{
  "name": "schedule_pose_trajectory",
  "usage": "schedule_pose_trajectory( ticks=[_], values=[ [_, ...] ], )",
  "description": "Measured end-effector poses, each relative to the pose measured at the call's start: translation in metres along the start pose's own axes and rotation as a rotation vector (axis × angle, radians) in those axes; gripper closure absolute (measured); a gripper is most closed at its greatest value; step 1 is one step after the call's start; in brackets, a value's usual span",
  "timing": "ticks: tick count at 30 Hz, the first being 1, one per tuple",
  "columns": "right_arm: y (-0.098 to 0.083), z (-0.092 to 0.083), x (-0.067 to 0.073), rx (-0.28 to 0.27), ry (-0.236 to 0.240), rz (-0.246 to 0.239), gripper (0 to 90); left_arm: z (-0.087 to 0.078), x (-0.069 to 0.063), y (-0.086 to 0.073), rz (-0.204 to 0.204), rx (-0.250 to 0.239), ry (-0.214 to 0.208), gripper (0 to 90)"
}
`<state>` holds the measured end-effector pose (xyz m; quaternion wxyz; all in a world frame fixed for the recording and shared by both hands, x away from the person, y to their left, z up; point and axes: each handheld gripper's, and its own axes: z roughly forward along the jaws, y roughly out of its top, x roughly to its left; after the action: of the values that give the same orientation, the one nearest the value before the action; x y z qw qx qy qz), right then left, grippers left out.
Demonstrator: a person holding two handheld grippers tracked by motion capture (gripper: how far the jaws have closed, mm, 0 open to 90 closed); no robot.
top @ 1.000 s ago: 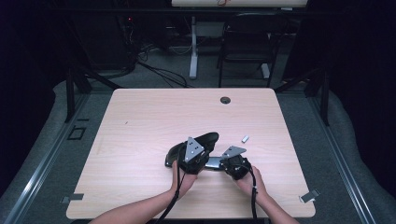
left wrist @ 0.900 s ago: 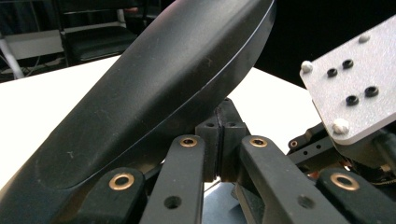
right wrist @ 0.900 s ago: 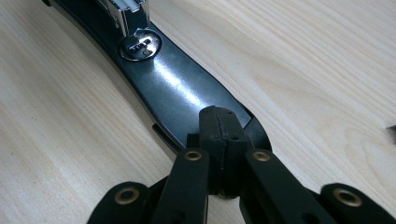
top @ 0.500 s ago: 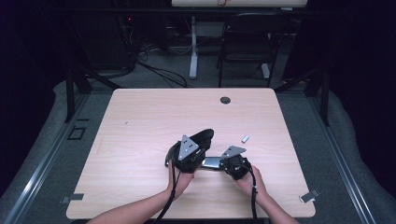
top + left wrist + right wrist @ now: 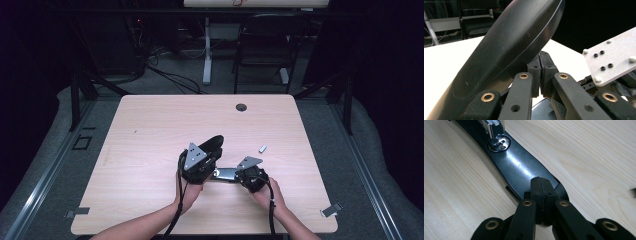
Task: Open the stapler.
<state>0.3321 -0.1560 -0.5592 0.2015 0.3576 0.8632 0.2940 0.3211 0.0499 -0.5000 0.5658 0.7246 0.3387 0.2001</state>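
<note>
A person's two hands work a black stapler (image 5: pixel 220 172) opened out near the front middle of a pale wooden bench (image 5: pixel 150 130), seen from the high view. The left tool (image 5: pixel 207 150), at about seven o'clock from the bench's centre, sits under the stapler's raised top arm (image 5: pixel 509 45), which slants up toward one o'clock; in the left gripper view its jaws stand pressed together with nothing between them, the glossy black arm lying across and touching their left linkage, though whether it rests on them cannot be told. The right tool (image 5: pixel 541 187), at about five o'clock from the centre and pointing toward nine o'clock, has its jaws fully closed too, their tips set down on the rear end of the stapler's flat base (image 5: pixel 516 167), which lies on the bench; whether they pinch its edge cannot be told. The base's shiny metal anvil (image 5: pixel 498 143) shows at twelve o'clock in the right gripper view. A grey three-cornered plate (image 5: pixel 610 58) of the right tool appears at three o'clock in the left gripper view. A small pale block (image 5: pixel 262 148) lies apart on the bench at two o'clock from the stapler, and a round cable hole (image 5: pixel 241 107) sits near the far edge.
</note>
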Motion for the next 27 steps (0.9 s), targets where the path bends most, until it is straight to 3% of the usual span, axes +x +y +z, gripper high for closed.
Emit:
schedule_pose_trajectory(
  ticks=[8, 13, 27],
  values=[
    [0.001, 0.000, 0.000, 0.009, 0.000, -0.010, 90.0, 0.000, -0.002, 0.000, 0.037, -0.003, 0.025, 88.7],
    [0.001, 0.000, 0.000, 0.007, -0.002, -0.011, 90.0, -0.001, -0.002, 0.001, 0.039, 0.007, 0.046, 89.0],
    [-0.001, -0.001, -0.003, 0.007, -0.027, -0.004, 90.0, -0.013, 0.008, 0.009, 0.003, -0.026, 0.075, 88.9]
  ],
)
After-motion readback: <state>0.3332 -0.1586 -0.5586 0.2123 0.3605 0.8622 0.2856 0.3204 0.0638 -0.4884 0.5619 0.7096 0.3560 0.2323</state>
